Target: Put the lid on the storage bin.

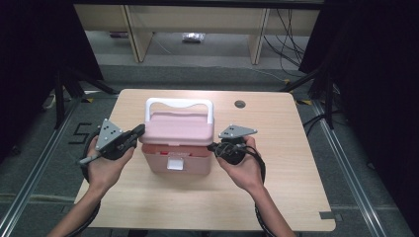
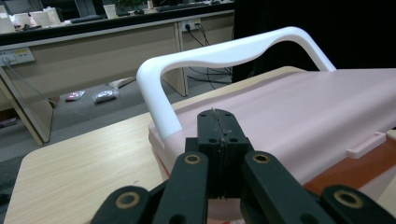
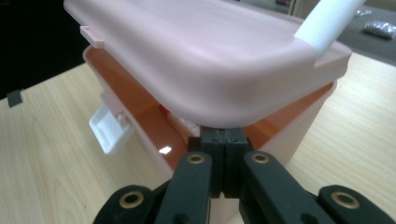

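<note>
Both grippers [image 1: 132,134] [image 1: 215,147] clamped shut, empty, flanking pink box [image 1: 174,157] mid-table: lift lid [image 1: 178,129] evenly.

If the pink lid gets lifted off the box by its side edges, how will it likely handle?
The pink lid looks like stiff moulded plastic, so probably rigid and light. Its smooth, rounded edges may slip against shut jaws. Its raised white handle could make it tilt.

Box [image 1: 177,148] sits mid-table [image 1: 276,182], its lid [image 1: 179,127] resting askew on top, handle [image 1: 179,104] standing up at the far side. Left tool [image 1: 137,132] is at the lid's left end, right tool [image 1: 213,147] at the right end, just under the lid's edge. The latch [image 1: 175,164] hangs on the near wall.
</note>
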`<state>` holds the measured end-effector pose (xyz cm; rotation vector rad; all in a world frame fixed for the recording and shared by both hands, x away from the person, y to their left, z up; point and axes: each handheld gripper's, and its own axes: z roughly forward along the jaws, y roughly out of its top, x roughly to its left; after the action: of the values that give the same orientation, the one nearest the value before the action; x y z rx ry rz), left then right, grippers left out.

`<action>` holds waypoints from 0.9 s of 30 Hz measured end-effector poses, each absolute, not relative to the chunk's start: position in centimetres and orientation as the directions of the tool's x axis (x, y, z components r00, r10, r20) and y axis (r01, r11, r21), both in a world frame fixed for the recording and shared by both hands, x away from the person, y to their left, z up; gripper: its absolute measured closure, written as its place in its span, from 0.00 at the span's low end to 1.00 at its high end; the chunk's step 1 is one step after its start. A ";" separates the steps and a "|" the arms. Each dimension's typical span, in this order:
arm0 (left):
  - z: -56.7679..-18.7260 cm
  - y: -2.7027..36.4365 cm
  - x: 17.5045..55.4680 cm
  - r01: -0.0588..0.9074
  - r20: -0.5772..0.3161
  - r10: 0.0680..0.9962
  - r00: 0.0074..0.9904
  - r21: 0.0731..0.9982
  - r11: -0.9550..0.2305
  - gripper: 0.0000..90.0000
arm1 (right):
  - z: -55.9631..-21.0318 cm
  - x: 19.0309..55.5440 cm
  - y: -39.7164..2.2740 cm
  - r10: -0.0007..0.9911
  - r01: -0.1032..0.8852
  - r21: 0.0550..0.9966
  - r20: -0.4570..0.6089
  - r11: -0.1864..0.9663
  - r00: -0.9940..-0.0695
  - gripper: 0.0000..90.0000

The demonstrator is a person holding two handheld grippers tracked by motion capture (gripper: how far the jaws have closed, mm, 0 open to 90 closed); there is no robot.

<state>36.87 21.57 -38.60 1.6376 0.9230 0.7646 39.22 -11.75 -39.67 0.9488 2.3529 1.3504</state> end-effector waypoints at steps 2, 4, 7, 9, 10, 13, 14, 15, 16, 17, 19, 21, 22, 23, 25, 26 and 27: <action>-38.8 21.6 36.8 0.194 0.034 0.865 0.500 0.969 -0.150 0.99 | -39.7 39.2 -12.0 0.661 0.394 0.847 0.068 0.358 -0.747 1.00; -38.9 21.6 36.8 0.199 0.034 0.865 0.500 0.968 -0.154 0.99 | -39.8 38.9 -12.1 0.667 0.426 0.836 0.101 0.345 -0.739 1.00; -39.2 21.6 36.7 0.205 0.033 0.866 0.500 0.966 -0.156 0.99 | -39.8 38.9 -12.6 0.664 0.404 0.836 0.065 0.370 -0.745 1.00; -39.4 21.5 36.6 0.213 0.030 0.865 0.500 0.964 -0.157 0.99 | -39.9 38.7 -12.9 0.662 0.415 0.828 0.072 0.377 -0.746 1.00; -39.6 21.6 36.6 0.214 0.032 0.866 0.499 0.964 -0.158 0.99 | -39.8 38.6 -13.1 0.675 0.426 0.824 0.072 0.375 -0.734 1.00; -40.0 21.6 36.5 0.215 0.027 0.867 0.498 0.964 -0.153 0.99 | -39.8 38.4 -13.8 0.695 0.431 0.823 0.063 0.369 -0.716 1.00; -40.0 21.7 36.4 0.223 0.026 0.869 0.494 0.962 -0.155 0.99 | -39.7 38.2 -14.1 0.709 0.444 0.822 0.072 0.356 -0.701 1.00; -40.1 21.8 36.4 0.224 0.022 0.870 0.492 0.963 -0.151 0.99 | -39.7 38.3 -14.3 0.711 0.436 0.829 0.068 0.351 -0.700 1.00; -40.2 21.8 36.4 0.222 0.023 0.872 0.490 0.963 -0.150 0.99 | -39.6 38.4 -14.6 0.711 0.422 0.834 0.053 0.355 -0.702 1.00; -40.2 21.9 36.3 0.224 0.020 0.872 0.489 0.963 -0.148 0.99 | -39.5 38.5 -14.9 0.718 0.419 0.839 0.050 0.347 -0.694 1.00; -40.3 22.0 36.2 0.226 0.020 0.873 0.488 0.963 -0.149 0.99 | -39.3 38.6 -15.3 0.720 0.428 0.833 0.053 0.351 -0.692 1.00; -40.3 22.1 36.2 0.224 0.019 0.874 0.485 0.964 -0.145 0.99 | -39.1 38.8 -15.7 0.725 0.425 0.837 0.048 0.346 -0.687 1.00; -40.4 22.2 36.1 0.222 0.017 0.876 0.482 0.965 -0.141 0.98 | -39.1 38.8 -15.8 0.724 0.426 0.834 0.047 0.351 -0.688 1.00; -40.5 22.3 36.1 0.219 0.015 0.878 0.478 0.966 -0.136 0.97 | -39.0 38.9 -16.1 0.730 0.430 0.831 0.045 0.351 -0.682 1.00; -40.6 22.5 36.0 0.215 0.010 0.883 0.469 0.969 -0.125 0.95 | -38.9 39.0 -16.5 0.733 0.430 0.829 0.035 0.359 -0.679 1.00; -40.6 22.6 35.9 0.210 0.006 0.886 0.463 0.971 -0.117 0.94 | -38.9 38.9 -16.7 0.743 0.443 0.826 0.044 0.349 -0.668 1.00; -40.7 22.8 35.8 0.209 0.002 0.888 0.459 0.972 -0.110 0.92 | -39.0 39.0 -17.1 0.749 0.437 0.830 0.034 0.348 -0.661 1.00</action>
<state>35.78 22.78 -40.70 1.6054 0.9754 0.7696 38.96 -17.10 -38.95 1.0462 2.2636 1.2287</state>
